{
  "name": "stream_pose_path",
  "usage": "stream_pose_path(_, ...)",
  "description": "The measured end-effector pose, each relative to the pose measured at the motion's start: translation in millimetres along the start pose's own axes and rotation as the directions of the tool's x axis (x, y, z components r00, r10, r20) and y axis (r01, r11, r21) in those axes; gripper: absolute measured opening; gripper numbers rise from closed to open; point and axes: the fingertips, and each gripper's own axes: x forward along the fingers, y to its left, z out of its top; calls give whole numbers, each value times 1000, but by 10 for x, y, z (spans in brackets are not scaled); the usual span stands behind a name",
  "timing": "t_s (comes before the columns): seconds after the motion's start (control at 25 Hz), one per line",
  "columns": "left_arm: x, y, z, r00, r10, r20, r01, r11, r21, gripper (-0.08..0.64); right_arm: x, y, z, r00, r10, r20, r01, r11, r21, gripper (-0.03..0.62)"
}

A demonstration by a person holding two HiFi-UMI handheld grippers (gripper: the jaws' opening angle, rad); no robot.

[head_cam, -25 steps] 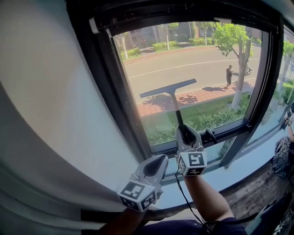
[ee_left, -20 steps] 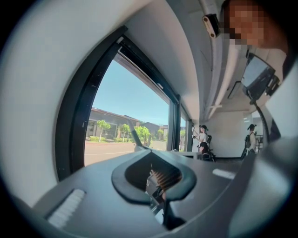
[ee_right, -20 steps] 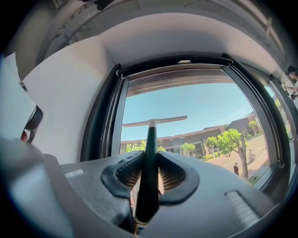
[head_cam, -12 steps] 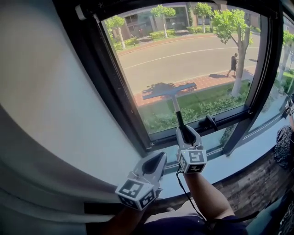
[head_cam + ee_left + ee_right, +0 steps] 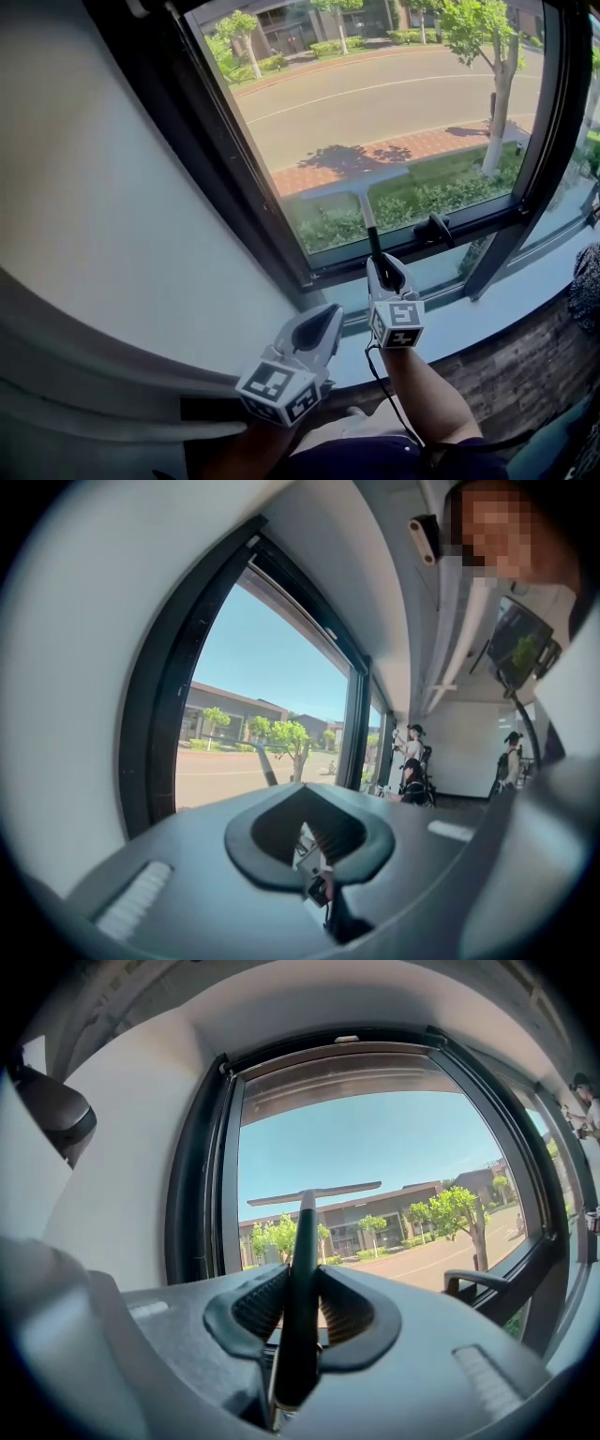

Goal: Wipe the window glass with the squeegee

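The right gripper (image 5: 387, 267) squeezes the handle of the squeegee (image 5: 367, 220), whose blade lies low on the window glass (image 5: 375, 103), while the left gripper (image 5: 319, 333) hangs nearby, jaws pressed together, holding nothing.

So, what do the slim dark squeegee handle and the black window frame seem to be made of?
The slim dark squeegee handle, clamped in the right gripper, looks like smooth plastic or coated metal. A soft sheen runs along its length, but the look alone does not settle which of the two it is. The black window frame is probably painted or anodised metal with a matte finish, judging by its straight, narrow, sharp-edged profiles.
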Motion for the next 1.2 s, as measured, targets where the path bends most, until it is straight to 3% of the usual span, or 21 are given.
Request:
stream_pose_path(0.36,100,-25,-169,999,4,-35,-5,1000,-12,5,-42,-113,-552,995,-7,-98,8,1000,17,98)
stream_pose_path(0.88,75,8,-347,998,21,-65,-23,999,-31,5,-104,-182,-1391,966,-15,-260,26,999,39,99)
stream_pose_path(1.2,51,13,-399,996,33,-84,-36,998,-42,5,-187,-213,-1673,948,-27,-318,49,997,62,98)
